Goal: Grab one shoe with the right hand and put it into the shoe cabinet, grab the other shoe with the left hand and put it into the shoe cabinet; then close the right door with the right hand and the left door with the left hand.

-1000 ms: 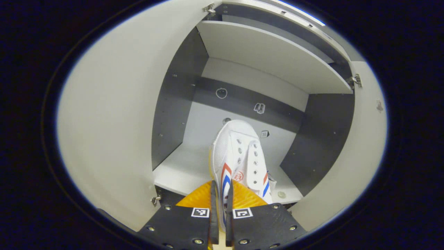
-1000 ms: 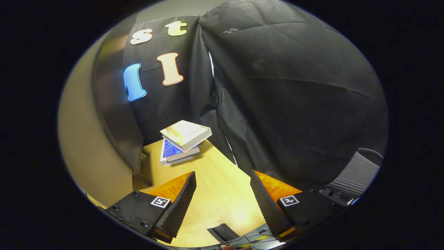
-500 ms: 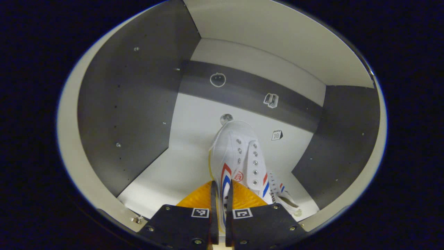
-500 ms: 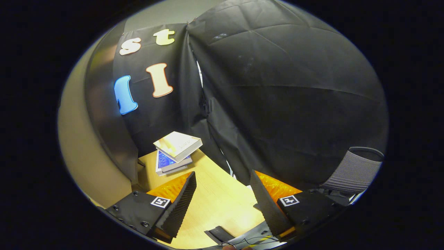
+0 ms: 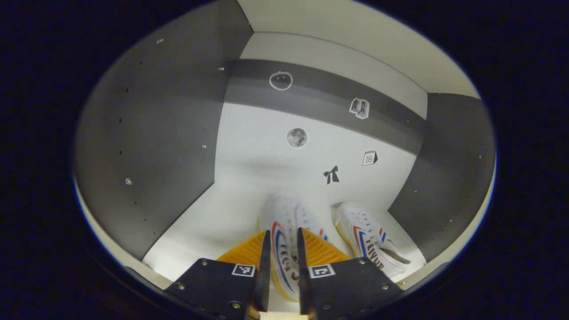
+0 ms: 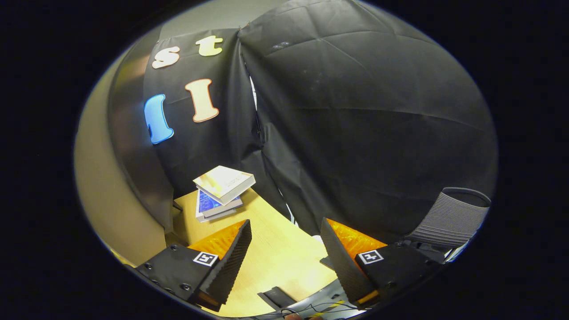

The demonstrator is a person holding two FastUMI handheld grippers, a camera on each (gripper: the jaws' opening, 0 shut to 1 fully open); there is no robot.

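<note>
While the left hand works inside the cabinet, notes as follows.

Left gripper (image 5: 281, 262): fingers pressed on either side of a white shoe (image 5: 284, 231) with red and blue stripes, toe pointing toward the back wall. Shoe is blurred, so whether its sole already rests on the shelf I cannot tell.

Why held so: gripped at the heel end, the shoe goes in toe first, which keeps the gripper near the cabinet mouth and away from the walls.

Other shoe (image 5: 371, 238): already lying on the cabinet floor (image 5: 222, 218), just beside the held one on its right, close to the dark side wall (image 5: 444, 178).

Position: held shoe sits between the fingers, roughly mid-shelf; left half of the shelf is bare.

Right gripper (image 6: 284, 262): fingers spread wide, nothing between them; hangs over a wooden table (image 6: 275, 253) with a stack of books (image 6: 220, 191) beyond. Likely waiting for its door.

Stage, as I judge it: second shoe about to be let go; both doors yet to be shut.
</note>
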